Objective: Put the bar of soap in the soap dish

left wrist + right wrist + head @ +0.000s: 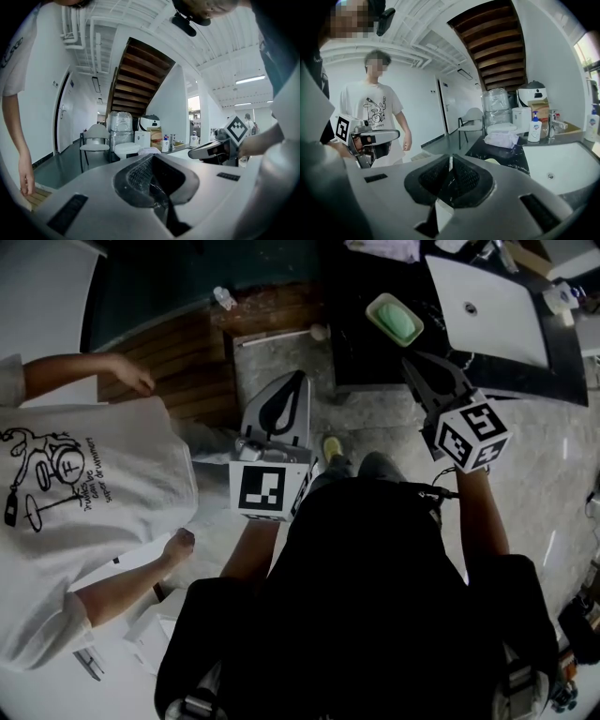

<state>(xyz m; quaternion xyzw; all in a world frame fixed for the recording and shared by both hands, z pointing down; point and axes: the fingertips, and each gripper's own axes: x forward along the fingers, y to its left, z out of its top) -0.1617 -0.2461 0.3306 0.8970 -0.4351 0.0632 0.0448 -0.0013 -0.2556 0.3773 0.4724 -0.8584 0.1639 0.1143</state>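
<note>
1. A bystander in a white printed T-shirt [84, 484] stands at the left, well apart from the counter [356, 343].
2. The dark counter carries a white sink [487, 306] on its right part.
3. The left gripper [302, 376] is held above the floor, jaws pressed together on nothing.
4. The right gripper [408, 360] is clenched too, empty, its tips near the soap dish [373, 307].
5. The soap dish sits on the counter just left of the sink.
6. The green bar of soap [397, 321] lies in the dish.

Head camera looks steeply down, sink [487, 306] ahead-right. Cameras on left claw [300, 379] and right claw [411, 362] look level along their jaws, sharing the staircase [140, 79] beyond the sink.
</note>
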